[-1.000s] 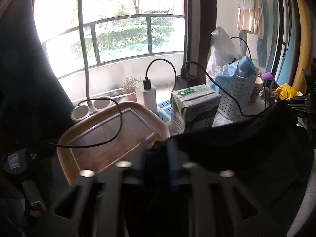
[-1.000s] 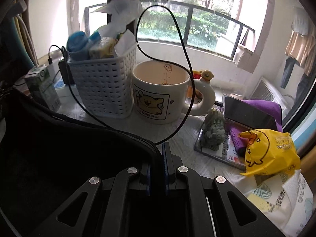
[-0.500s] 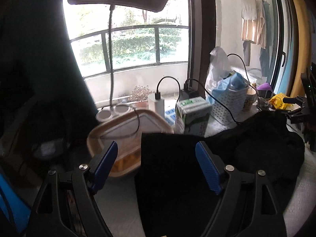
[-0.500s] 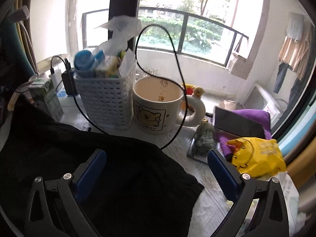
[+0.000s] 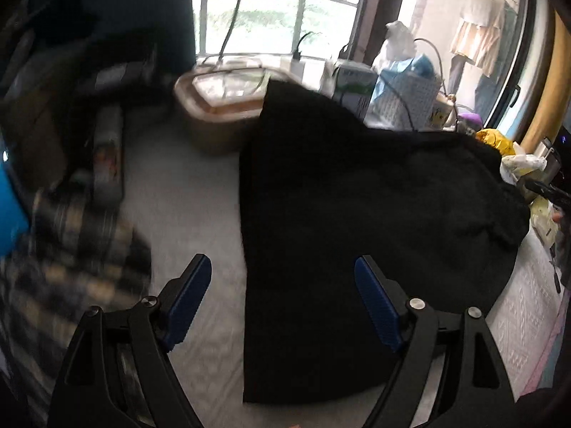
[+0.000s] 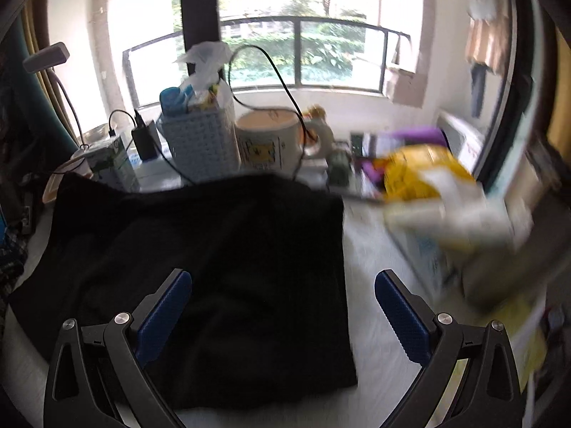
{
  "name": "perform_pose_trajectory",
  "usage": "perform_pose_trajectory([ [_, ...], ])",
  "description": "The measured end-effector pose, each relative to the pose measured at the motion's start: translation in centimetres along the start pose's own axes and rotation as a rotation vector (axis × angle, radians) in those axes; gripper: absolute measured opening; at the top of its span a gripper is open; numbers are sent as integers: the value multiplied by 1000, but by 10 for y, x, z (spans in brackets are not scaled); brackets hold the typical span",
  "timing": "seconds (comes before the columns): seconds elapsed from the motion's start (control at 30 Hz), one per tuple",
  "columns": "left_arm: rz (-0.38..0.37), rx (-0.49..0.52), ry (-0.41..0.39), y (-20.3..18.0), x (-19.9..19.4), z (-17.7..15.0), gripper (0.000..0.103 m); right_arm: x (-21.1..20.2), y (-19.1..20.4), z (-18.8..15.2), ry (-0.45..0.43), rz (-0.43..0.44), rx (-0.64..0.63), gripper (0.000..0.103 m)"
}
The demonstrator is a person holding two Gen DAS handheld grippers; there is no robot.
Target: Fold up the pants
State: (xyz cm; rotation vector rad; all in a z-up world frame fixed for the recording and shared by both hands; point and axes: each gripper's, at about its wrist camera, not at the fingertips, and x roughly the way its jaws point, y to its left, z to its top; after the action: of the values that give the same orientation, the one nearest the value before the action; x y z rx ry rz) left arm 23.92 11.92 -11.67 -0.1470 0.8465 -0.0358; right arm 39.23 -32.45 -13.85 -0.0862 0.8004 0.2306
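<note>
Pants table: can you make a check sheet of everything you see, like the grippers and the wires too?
Surface: white textured cover, bare patches visible.
Job's things: black pants lying folded, flat.
Clutter: white basket, bear mug, milk carton, yellow bag, brown tub, plaid cloth.
Grippers: left gripper open, empty; right gripper open, empty.
Cables: black cable looping over mug.
Surroundings: window with railing, greenery outside.

Home: cluttered windowsill, mug (image 6: 271,139), laundry (image 5: 474,44) on the balcony.
</note>
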Motion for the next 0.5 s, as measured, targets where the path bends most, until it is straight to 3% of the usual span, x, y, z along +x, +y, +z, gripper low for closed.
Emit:
perform_pose_trajectory([
  [0.3, -21, -26, 22, 1, -5, -26, 82, -22, -9, -59, 57, 26, 128, 103],
  [0.5, -43, -51, 46, -1, 1, -32, 82, -7, -3, -77, 115, 106, 215, 103],
])
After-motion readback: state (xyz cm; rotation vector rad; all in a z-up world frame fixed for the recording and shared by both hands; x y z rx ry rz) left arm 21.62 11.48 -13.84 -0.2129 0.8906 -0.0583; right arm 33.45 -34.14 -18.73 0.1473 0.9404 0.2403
